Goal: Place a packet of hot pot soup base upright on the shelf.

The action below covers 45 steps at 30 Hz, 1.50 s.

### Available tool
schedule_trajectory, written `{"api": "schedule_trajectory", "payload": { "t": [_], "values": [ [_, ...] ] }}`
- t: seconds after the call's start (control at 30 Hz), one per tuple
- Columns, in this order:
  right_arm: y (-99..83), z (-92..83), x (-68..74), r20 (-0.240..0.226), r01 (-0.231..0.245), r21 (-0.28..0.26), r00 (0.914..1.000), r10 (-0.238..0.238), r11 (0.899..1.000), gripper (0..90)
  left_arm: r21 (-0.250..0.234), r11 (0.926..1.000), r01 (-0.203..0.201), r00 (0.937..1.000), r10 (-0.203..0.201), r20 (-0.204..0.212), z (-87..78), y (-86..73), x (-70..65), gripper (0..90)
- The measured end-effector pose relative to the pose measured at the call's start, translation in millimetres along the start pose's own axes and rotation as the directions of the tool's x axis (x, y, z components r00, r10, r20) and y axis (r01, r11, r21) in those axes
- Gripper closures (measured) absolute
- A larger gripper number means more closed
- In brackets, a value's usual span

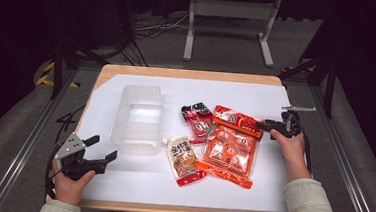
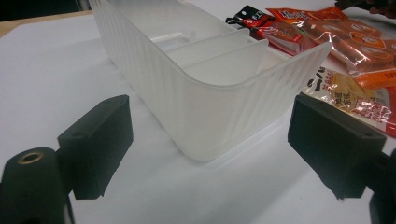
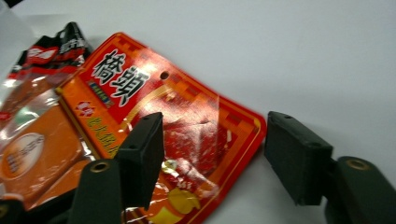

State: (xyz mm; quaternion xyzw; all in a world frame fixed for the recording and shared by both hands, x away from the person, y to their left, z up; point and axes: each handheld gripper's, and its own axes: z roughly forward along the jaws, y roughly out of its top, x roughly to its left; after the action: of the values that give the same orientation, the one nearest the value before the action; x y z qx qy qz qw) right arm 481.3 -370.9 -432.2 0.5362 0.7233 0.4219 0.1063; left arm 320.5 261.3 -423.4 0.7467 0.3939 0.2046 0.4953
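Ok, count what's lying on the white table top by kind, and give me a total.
Snack packets: 3: orange multipack, dark red packet, spouted pouch
Clear plastic bins: 1
Total: 4

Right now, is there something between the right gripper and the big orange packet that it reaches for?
Nothing visible. The right gripper has its jaws open over the corner of the big orange packet, one jaw above the packet, the other past its edge. Only white table lies around it.
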Motion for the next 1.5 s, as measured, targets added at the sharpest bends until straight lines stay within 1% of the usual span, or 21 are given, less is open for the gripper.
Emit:
{"api": "schedule_trajectory", "payload": {
  "t": [0.03,0.1,0.2,0.3,0.33,0.43,0.53,0.63,0.73,0.77,0.8,0.87,1.0,1.07,1.13,1.23,1.27,1.3,1.33,1.4,1.5],
  "values": [
    [-0.4,0.0,-3.5,-0.001,-0.022,-0.012,0.9998,0.022,1.0,34.3,-0.001,1.0,0.004,1.0,-0.004,0.001,0.3,0.0,-0.2,14.7],
    [-1.0,1.2,-5.3,-0.04,-0.045,-0.005,0.9982,0.045,0.999,36.3,0.0,1.0,0.002,1.0,-0.002,0.003,0.9,0.3,-0.1,14.7],
    [-1.6,3.2,-3.7,-0.057,-0.031,0.021,0.9978,0.032,0.999,38.2,0.005,1.0,-0.001,1.0,0.001,0.007,2.4,0.2,0.2,14.7],
    [-1.2,3.5,-1.8,-0.06,-0.026,0.019,0.9978,0.027,0.999,39.9,0.007,1.0,0.0,1.0,0.0,0.009,3.1,0.1,0.2,14.7],
    [-0.5,1.9,-0.4,-0.076,-0.025,0.012,0.9968,0.026,1.0,42.5,0.003,1.0,0.001,1.0,-0.001,0.009,3.2,0.1,0.1,14.7],
    [1.1,-0.8,3.8,-0.102,-0.002,0.003,0.9948,0.003,1.0,45.9,0.004,1.0,0.0,0.9999,0.0,0.01,3.6,0.4,0.3,14.7],
    [1.9,-0.1,7.8,-0.12,0.042,0.004,0.9919,-0.041,0.999,45.4,0.008,1.0,-0.003,0.9999,0.003,0.012,4.3,0.4,-0.1,14.8],
    [3.8,0.1,10.9,-0.156,0.095,-0.016,0.9831,-0.096,0.995,47.1,0.014,0.9999,-0.007,0.9999,0.007,0.008,3.8,-0.6,-1.3,14.9],
    [6.3,-0.7,12.3,-0.188,0.111,-0.032,0.9754,-0.115,0.993,47.8,0.023,0.9997,-0.008,1.0,0.008,0.0,1.6,-2.9,-1.0,14.9],
    [6.3,-0.7,12.3,-0.188,0.111,-0.032,0.9754,-0.115,0.993,47.8,0.023,0.9997,-0.008,1.0,0.008,0.0,1.6,-2.9,-1.0,14.9],
    [7.3,1.7,11.6,-0.202,0.125,-0.027,0.9711,-0.128,0.992,48.8,0.02,0.9998,0.006,1.0,-0.006,-0.006,-1.2,-4.7,-0.4,14.8],
    [8.1,3.8,11.0,-0.22,0.128,-0.024,0.9667,-0.131,0.991,50.6,0.016,0.9998,0.009,0.9999,-0.008,-0.012,-3.6,-5.5,0.4,14.8],
    [11.1,-0.2,19.0,-0.227,0.198,-0.036,0.9528,-0.201,0.979,57.9,0.023,0.9997,0.012,0.9997,-0.011,-0.02,-5.5,-7.1,0.1,14.9],
    [11.8,0.2,26.2,-0.202,0.261,-0.019,0.9444,-0.259,0.965,59.2,0.024,0.9996,0.014,0.9997,-0.013,-0.022,-5.6,-7.5,0.2,14.8],
    [12.3,3.4,29.7,-0.181,0.295,0.005,0.9399,-0.29,0.955,59.5,0.021,0.9997,0.013,0.9997,-0.012,-0.022,-5.5,-7.3,-0.1,14.8],
    [12.0,6.3,26.5,-0.201,0.28,0.009,0.9408,-0.273,0.96,64.7,0.02,0.9998,0.006,0.9997,-0.005,-0.024,-5.8,-6.5,-1.0,14.8],
    [10.9,7.3,26.2,-0.221,0.28,0.026,0.9378,-0.268,0.96,69.5,0.02,0.9998,0.006,0.9997,-0.005,-0.024,-5.8,-6.5,-1.0,14.8],
    [10.1,7.8,27.1,-0.227,0.287,0.036,0.935,-0.272,0.957,69.9,0.022,0.9997,0.005,0.9997,-0.004,-0.025,-5.8,-6.3,-1.0,14.9],
    [10.1,7.8,27.1,-0.227,0.287,0.036,0.935,-0.272,0.957,69.9,0.022,0.9997,0.005,0.9997,-0.004,-0.025,-5.8,-6.3,-1.0,14.9],
    [8.9,9.4,29.6,-0.223,0.312,0.053,0.9297,-0.293,0.949,69.6,0.021,0.9998,0.007,0.9997,-0.006,-0.024,-4.7,-5.9,-0.9,14.9],
    [7.6,13.8,32.7,-0.19,0.326,0.067,0.9321,-0.308,0.943,70.3,0.018,0.9998,0.004,0.9998,-0.004,-0.021,-3.9,-5.2,-2.1,14.9]
  ]
}}
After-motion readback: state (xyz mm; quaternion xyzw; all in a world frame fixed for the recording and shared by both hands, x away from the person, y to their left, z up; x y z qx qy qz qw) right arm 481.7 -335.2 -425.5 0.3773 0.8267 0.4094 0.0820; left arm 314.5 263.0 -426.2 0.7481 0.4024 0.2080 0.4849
